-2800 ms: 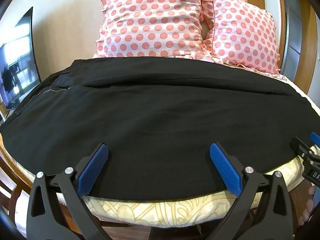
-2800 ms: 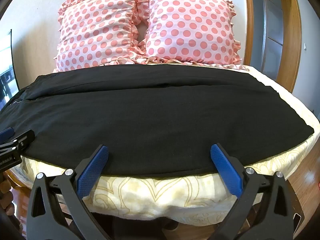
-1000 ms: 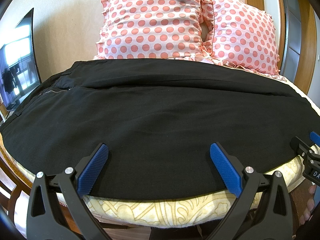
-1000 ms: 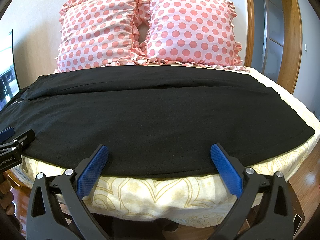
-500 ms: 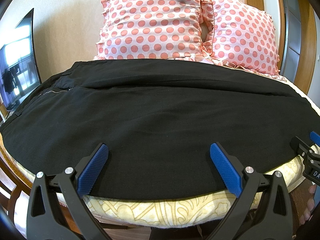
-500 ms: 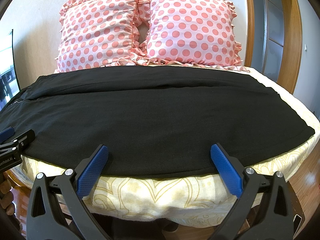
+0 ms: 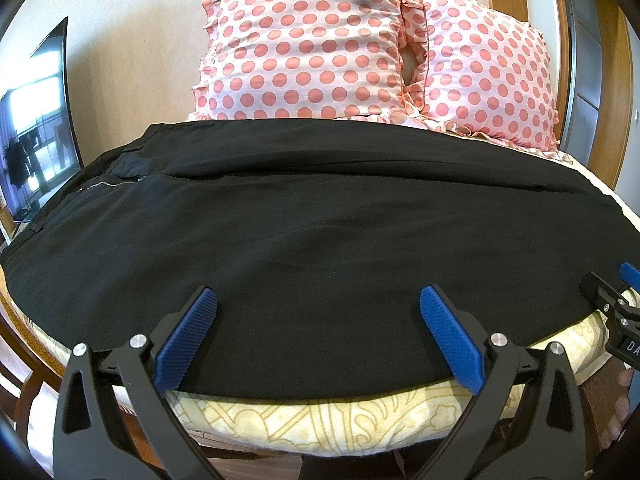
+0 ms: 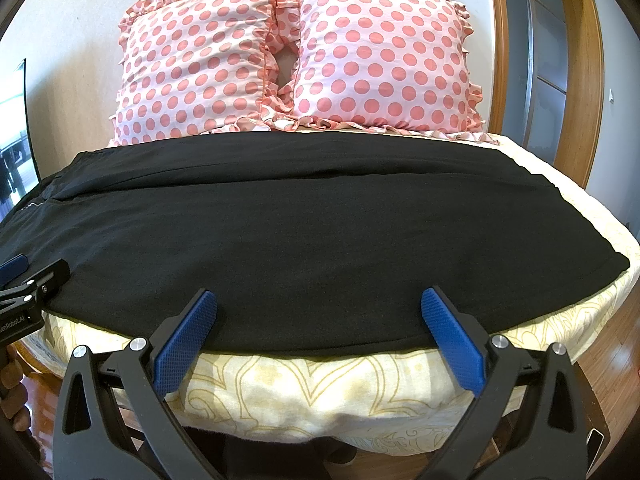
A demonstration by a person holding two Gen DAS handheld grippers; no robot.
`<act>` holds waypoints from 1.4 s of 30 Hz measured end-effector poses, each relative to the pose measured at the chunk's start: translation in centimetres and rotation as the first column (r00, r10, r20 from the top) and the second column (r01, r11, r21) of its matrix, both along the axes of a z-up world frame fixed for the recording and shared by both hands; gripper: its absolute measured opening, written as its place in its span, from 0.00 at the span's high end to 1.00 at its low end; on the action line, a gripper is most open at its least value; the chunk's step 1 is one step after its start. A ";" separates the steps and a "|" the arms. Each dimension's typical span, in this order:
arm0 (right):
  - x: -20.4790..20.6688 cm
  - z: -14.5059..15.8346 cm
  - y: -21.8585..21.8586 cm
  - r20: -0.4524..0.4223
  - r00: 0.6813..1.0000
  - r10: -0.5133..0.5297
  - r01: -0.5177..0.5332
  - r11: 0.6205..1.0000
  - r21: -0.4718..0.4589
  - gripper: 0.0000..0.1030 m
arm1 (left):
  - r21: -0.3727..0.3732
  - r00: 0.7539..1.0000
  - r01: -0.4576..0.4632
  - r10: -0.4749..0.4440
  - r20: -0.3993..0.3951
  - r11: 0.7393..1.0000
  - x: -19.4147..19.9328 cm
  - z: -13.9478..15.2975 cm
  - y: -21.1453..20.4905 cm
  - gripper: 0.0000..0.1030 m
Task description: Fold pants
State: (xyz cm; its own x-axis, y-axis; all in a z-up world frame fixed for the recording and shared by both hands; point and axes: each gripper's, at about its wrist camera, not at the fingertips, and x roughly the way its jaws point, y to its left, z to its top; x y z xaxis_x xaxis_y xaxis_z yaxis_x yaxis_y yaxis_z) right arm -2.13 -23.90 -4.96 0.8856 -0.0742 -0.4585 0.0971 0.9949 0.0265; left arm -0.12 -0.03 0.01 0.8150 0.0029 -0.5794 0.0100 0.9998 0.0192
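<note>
Black pants (image 7: 320, 220) lie flat across the bed, waistband and zipper (image 7: 112, 184) at the left, leg hems at the right (image 8: 580, 256). My left gripper (image 7: 318, 336) is open and empty, hovering over the pants' near edge. My right gripper (image 8: 318, 332) is open and empty, at the near edge further right. Each gripper shows at the side of the other's view: the right one in the left wrist view (image 7: 616, 304), the left one in the right wrist view (image 8: 28, 280).
Two pink polka-dot pillows (image 7: 304, 48) (image 8: 380, 52) stand against the wall behind the pants. The cream patterned bedcover (image 8: 320, 392) hangs over the near bed edge. A dark screen (image 7: 36, 128) stands at the left. A wooden door frame (image 8: 576, 60) is at the right.
</note>
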 end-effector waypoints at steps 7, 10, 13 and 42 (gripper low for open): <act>0.0 0.0 0.0 0.001 1.000 0.000 0.000 1.000 0.000 0.01 | 0.000 1.000 0.000 0.000 0.001 1.000 0.0 0.0 0.0 0.02; 0.0 -0.1 0.1 0.001 1.000 0.001 -0.001 1.000 0.000 0.01 | 0.000 1.000 0.000 0.000 0.001 1.000 0.0 0.0 0.0 0.02; 0.1 0.0 0.0 -0.008 1.000 0.011 -0.011 1.000 0.002 0.01 | 0.002 1.000 0.002 -0.002 -0.005 1.000 0.0 0.0 0.0 0.02; 31.8 6.4 -31.3 -0.428 0.699 -0.573 0.692 0.693 0.201 0.55 | -0.191 0.995 0.086 -0.095 -0.037 0.978 5.7 3.0 2.8 0.02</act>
